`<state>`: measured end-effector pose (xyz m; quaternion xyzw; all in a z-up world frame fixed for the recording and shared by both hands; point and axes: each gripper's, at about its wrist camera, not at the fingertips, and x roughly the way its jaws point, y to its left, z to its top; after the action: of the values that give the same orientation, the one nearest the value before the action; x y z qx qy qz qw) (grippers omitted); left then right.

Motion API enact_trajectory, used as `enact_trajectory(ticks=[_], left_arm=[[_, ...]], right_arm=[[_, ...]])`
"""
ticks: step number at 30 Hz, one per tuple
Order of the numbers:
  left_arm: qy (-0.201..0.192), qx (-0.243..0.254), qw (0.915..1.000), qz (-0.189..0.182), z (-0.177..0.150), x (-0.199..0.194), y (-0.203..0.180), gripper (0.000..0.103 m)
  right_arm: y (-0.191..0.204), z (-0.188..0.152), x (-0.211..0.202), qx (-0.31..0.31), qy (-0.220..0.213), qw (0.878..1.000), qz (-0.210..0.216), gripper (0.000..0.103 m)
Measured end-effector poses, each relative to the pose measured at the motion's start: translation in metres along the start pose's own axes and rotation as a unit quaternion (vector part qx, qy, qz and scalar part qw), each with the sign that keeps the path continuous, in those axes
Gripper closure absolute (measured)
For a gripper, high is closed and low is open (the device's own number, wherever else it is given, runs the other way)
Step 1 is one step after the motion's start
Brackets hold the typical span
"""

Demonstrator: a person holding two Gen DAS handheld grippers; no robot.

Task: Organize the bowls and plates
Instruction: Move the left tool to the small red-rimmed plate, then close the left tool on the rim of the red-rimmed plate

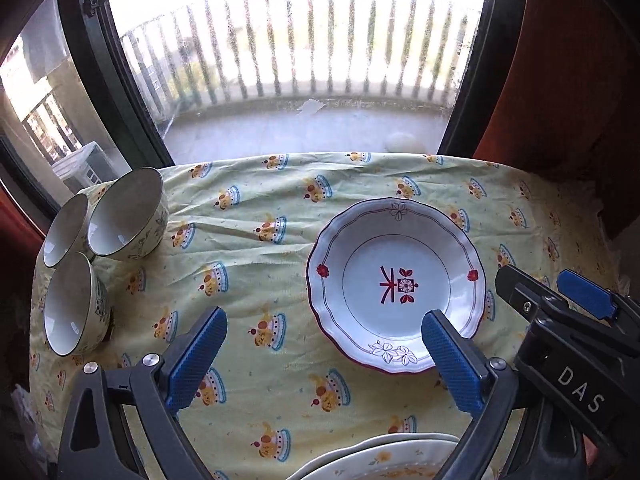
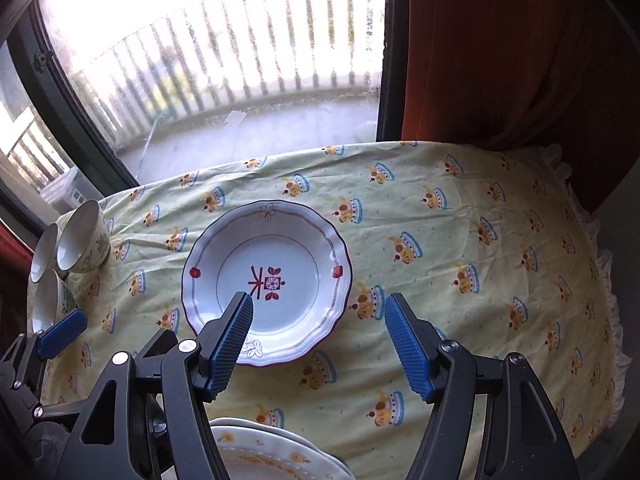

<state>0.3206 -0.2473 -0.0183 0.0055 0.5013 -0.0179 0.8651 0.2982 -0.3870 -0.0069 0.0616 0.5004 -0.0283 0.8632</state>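
A white scalloped plate (image 1: 396,284) (image 2: 267,282) with red flower marks lies flat on the yellow patterned tablecloth (image 1: 256,208) (image 2: 460,240). Three white bowls (image 1: 124,216) (image 2: 82,244) stand grouped at the cloth's left edge. A stack of cream plates (image 1: 384,460) (image 2: 272,456) with yellow flowers shows at the bottom edge. My left gripper (image 1: 326,330) hovers open above the cloth, its right pad over the scalloped plate's near rim. My right gripper (image 2: 318,312) is open with nothing between its blue pads, above that plate's near right rim. It also appears at the right of the left wrist view (image 1: 536,288).
A large window with a dark frame (image 1: 116,92) (image 2: 384,52) stands right behind the table, a balcony railing beyond it. An orange-red curtain (image 1: 560,60) (image 2: 500,52) hangs at the right. The cloth drops off at the right edge (image 2: 600,280).
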Motion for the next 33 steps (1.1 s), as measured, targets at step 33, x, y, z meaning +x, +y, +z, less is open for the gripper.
enact_trajectory(ticks=[33], left_arm=[[0.090, -0.007, 0.9959, -0.002, 0.010, 0.121, -0.011, 0.021]], right_arm=[[-0.002, 0.027, 0.128, -0.008, 0.073, 0.997, 0.011, 0.051]])
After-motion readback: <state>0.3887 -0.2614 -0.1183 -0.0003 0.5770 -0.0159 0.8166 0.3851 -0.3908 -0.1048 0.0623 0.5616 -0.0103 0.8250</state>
